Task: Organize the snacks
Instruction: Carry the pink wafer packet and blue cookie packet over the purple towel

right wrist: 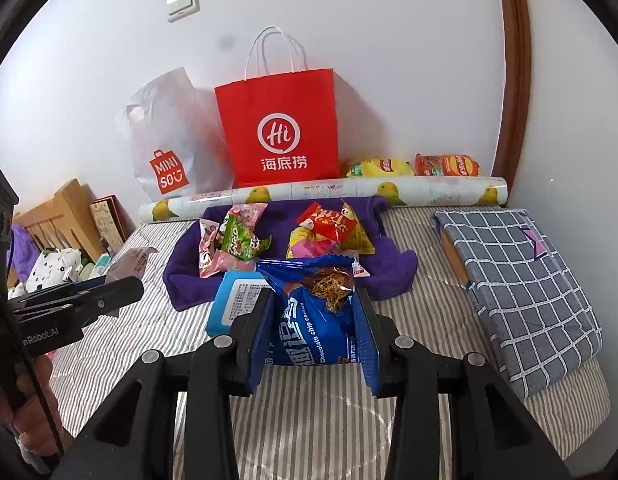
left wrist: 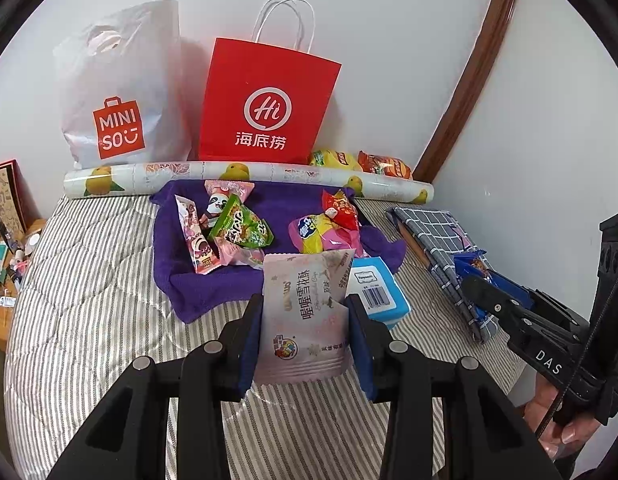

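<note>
My left gripper [left wrist: 305, 308] is shut on a pale pink snack packet [left wrist: 305, 316], held upright above the striped bedding. My right gripper [right wrist: 313, 300] is shut on a blue chocolate chip cookie bag [right wrist: 315, 312]. In the left wrist view the right gripper [left wrist: 475, 284] shows at the right with the blue bag [left wrist: 479, 266]. In the right wrist view the left gripper [right wrist: 129, 286] shows at the left with its pink packet [right wrist: 129, 260]. Ahead, a purple towel [left wrist: 229, 284] [right wrist: 393, 264] holds two heaps of snacks: a pink-and-green one [left wrist: 229, 228] [right wrist: 233, 240] and a red-and-yellow one [left wrist: 329, 224] [right wrist: 329, 228].
A red paper bag [left wrist: 269, 100] [right wrist: 281, 128] and a white plastic bag [left wrist: 121, 92] [right wrist: 173, 148] lean on the wall behind a patterned roll [left wrist: 249, 176] [right wrist: 329, 192]. Chip bags [left wrist: 361, 162] [right wrist: 413, 166] lie behind it. A blue tissue pack [left wrist: 381, 288] [right wrist: 233, 300] and folded checked cloth [left wrist: 441, 248] [right wrist: 521, 284] lie nearby.
</note>
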The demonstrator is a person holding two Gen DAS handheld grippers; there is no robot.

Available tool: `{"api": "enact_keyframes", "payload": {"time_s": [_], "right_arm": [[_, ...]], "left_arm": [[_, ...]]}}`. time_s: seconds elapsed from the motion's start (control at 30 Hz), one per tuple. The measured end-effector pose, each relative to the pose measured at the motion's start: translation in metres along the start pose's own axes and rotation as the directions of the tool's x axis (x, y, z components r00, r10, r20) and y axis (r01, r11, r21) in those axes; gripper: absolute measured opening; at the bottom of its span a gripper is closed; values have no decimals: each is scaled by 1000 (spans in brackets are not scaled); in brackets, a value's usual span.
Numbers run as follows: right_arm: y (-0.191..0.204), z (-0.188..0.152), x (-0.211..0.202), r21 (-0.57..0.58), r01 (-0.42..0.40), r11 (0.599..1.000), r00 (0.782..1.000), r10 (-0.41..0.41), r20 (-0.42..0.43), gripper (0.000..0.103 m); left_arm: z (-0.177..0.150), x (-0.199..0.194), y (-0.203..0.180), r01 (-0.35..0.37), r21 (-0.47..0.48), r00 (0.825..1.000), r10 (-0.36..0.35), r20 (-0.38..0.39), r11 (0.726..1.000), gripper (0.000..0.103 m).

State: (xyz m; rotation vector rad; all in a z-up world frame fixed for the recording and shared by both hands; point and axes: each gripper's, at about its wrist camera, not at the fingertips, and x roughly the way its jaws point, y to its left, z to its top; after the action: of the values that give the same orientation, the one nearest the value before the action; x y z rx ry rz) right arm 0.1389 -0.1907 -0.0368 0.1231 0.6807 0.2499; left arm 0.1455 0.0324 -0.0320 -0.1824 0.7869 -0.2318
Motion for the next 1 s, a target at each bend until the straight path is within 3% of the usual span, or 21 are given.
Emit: {"api": "enact_keyframes", "payload": {"time_s": [1.0], "right_arm": [[-2,41,44,6,-17,1000,1000,17,-2,39]], "left_arm": [[44,20,14,-11,11,1000,11,-4,1000,38]]}}
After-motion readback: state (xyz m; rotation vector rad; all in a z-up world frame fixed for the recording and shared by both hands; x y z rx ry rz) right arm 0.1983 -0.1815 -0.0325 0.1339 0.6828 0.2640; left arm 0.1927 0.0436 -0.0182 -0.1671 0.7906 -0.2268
